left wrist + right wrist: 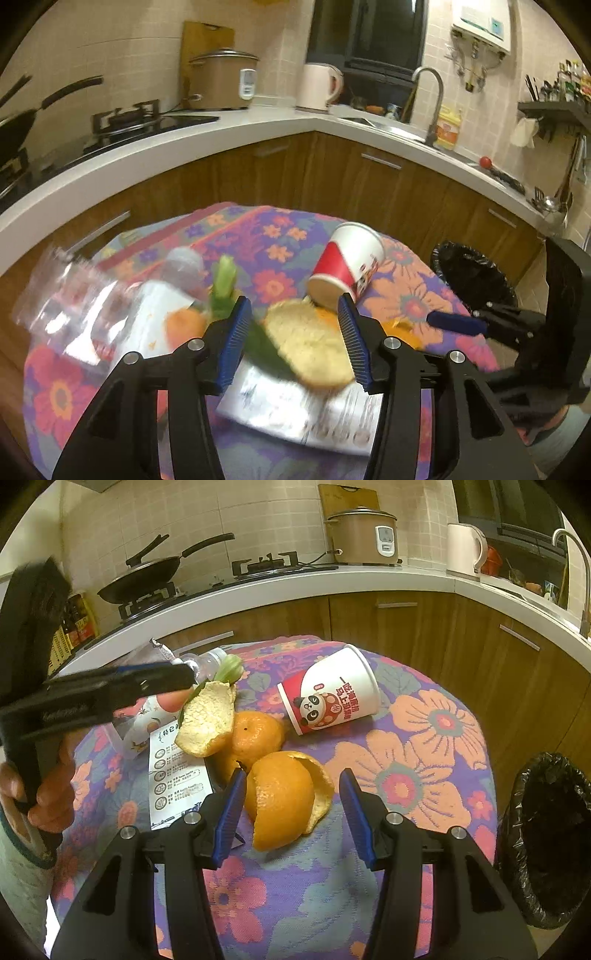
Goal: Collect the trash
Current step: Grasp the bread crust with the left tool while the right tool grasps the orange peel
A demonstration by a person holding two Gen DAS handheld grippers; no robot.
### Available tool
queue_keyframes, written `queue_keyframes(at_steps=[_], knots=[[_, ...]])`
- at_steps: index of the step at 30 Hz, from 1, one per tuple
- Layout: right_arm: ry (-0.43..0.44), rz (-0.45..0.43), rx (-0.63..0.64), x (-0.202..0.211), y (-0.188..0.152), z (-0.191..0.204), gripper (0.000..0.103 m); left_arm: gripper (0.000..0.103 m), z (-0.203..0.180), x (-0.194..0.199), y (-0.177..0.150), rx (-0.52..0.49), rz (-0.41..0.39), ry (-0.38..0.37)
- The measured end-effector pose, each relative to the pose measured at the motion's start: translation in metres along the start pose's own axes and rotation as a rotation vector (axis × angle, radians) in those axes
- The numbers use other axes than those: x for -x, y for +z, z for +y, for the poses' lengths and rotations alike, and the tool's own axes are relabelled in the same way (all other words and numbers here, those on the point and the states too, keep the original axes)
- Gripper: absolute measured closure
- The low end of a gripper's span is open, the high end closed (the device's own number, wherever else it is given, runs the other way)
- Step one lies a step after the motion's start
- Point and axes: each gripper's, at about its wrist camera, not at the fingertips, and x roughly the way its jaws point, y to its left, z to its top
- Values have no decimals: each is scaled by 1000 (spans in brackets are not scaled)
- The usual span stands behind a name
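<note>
Trash lies on a small table with a flowered cloth (436,775). My left gripper (295,339) is open, its jaws on either side of a pale orange peel (314,343) that looks lifted above a printed leaflet (295,410); whether the pads touch it is unclear. In the right wrist view the same peel (207,720) hangs just below the left gripper's tip (162,683). My right gripper (291,805) is open around another orange peel (284,797) on the cloth. A red-and-white paper cup (332,690) lies on its side. A black-lined trash bin (550,834) stands at the right.
A clear plastic bottle (181,266), green vegetable scrap (223,284), a plastic bag (66,295) and a snack wrapper (144,720) lie at the table's left. A third peel (255,731) sits mid-table. A kitchen counter with stove, rice cooker, kettle and sink curves behind.
</note>
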Motion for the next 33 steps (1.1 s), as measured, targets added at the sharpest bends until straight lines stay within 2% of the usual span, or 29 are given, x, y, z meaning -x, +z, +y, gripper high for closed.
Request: queue_keyframes(at_steps=[5, 8, 10, 11, 12, 13, 14, 17, 21, 24, 33], knots=[[15, 9, 4, -1, 0, -1, 54, 56, 0, -44, 2, -46, 138, 18], [25, 20, 9, -3, -1, 0, 54, 57, 6, -43, -8, -25, 144, -1], [24, 24, 10, -5, 0, 1, 54, 63, 8, -39, -13, -9, 139, -8], [24, 24, 10, -6, 0, 1, 54, 67, 8, -37, -14, -10, 136, -4], [23, 26, 10, -6, 1, 1, 54, 75, 7, -35, -15, -10, 129, 1], [21, 27, 10, -7, 1, 2, 54, 85, 8, -33, -15, -5, 123, 4], [16, 30, 10, -7, 1, 2, 54, 101, 9, -32, -14, 2, 120, 6], [14, 49, 5, -11, 0, 1, 53, 102, 15, -21, -13, 45, 88, -28], [-22, 71, 17, -18, 2, 5, 50, 102, 11, -12, -11, 60, 56, -31], [11, 73, 5, -18, 2, 5, 76, 102, 8, -6, -10, 66, 39, -41], [20, -44, -13, 26, 4, 2, 85, 102, -10, 19, 0, 55, -37, -85]])
